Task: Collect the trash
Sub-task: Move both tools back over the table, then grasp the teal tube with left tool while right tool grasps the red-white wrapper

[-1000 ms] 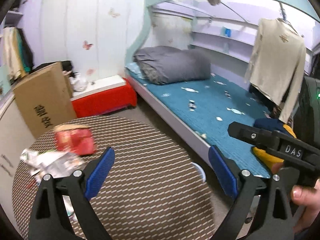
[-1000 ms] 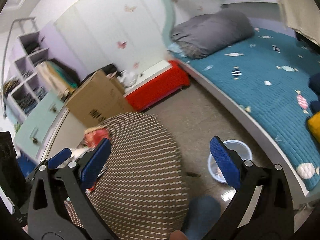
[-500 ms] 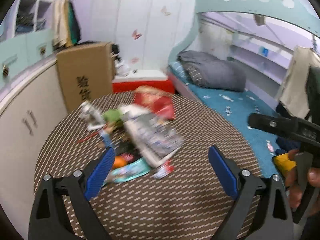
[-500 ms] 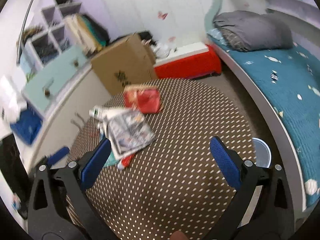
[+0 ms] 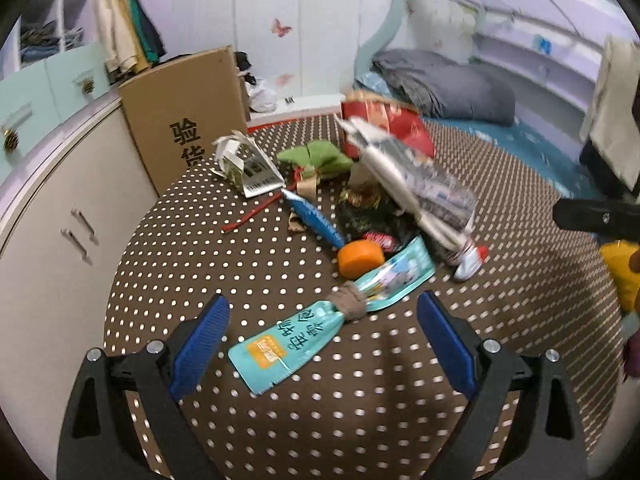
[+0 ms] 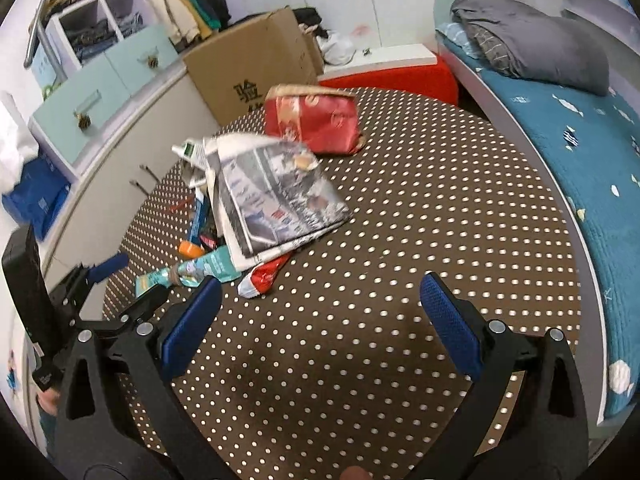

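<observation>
A heap of trash lies on the round brown dotted table (image 5: 400, 400) (image 6: 400, 200): a teal wrapper (image 5: 292, 340) tied at its middle, an orange cap (image 5: 360, 258), a blue wrapper (image 5: 314, 220), a green pouch (image 5: 320, 158), a torn carton (image 5: 248, 166), a silver printed bag (image 5: 420, 192) (image 6: 276, 196), and a red bag (image 5: 384, 124) (image 6: 316, 120). My left gripper (image 5: 324, 344) is open, its fingers either side of the teal wrapper's near end. My right gripper (image 6: 320, 332) is open over bare tabletop, right of a red-and-white wrapper (image 6: 262, 278).
A cardboard box (image 5: 184, 120) (image 6: 256, 68) stands behind the table against white cabinets (image 5: 60, 208). A bed with a teal sheet (image 6: 580, 140) and grey duvet (image 6: 532, 44) runs along the right. A red bench (image 6: 400, 76) sits beyond the table.
Both grippers have swung left from the bed and floor bin toward the table and come closer; the trash heap now fills the middle of both views. Both stay open.
</observation>
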### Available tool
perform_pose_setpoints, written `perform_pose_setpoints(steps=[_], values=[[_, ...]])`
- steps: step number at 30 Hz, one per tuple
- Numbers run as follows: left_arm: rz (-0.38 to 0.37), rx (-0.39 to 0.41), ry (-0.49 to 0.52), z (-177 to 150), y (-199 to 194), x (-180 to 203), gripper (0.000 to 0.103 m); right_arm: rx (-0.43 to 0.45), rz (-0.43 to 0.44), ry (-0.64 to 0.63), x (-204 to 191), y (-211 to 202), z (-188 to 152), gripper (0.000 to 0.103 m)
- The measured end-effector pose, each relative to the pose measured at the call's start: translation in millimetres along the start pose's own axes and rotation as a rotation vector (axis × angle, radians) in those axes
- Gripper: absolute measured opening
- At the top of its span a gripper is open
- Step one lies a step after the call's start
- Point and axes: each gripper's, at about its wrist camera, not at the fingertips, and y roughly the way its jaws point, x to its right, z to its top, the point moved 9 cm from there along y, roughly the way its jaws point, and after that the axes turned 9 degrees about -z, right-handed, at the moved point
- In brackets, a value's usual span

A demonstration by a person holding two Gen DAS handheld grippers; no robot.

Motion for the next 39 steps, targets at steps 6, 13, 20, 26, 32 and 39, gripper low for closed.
perform_pose_setpoints(steps=[6,13,20,26,32,39], values=[[-0.033,-0.038,0.064,-0.3,14.6,4.8,0.092,-0.036,-0.003,-0.041,-18.6,22.6,-9.2,0.097],[-0.082,-0.091,0.053,-8.2,23.9,17.1,0.046,-0.054,-0.01,-0.085,-37.1,43.1,-10.9,0.09],[-0.091,-0.091,-0.018,-19.1,10.8,25.7,0.032,-0.046,-0.026,-0.176,-62.2,63.4,-7.5,0.056],[-0.06,-0.093,-0.02,-20.1,12.9,35.4,0.04,0.008,-0.055,-0.248,-63.0,60.5,-13.3,0.032],[-0.087,-0.1,0.003,-17.0,18.7,56.1,0.023,-0.002,-0.011,-0.214,-35.9,46.9,-24.2,0.03],[-0.119,-0.086,-0.089,-18.6,17.3,66.2,0.022,0.012,0.009,-0.216,-28.5,45.9,-22.0,0.046]])
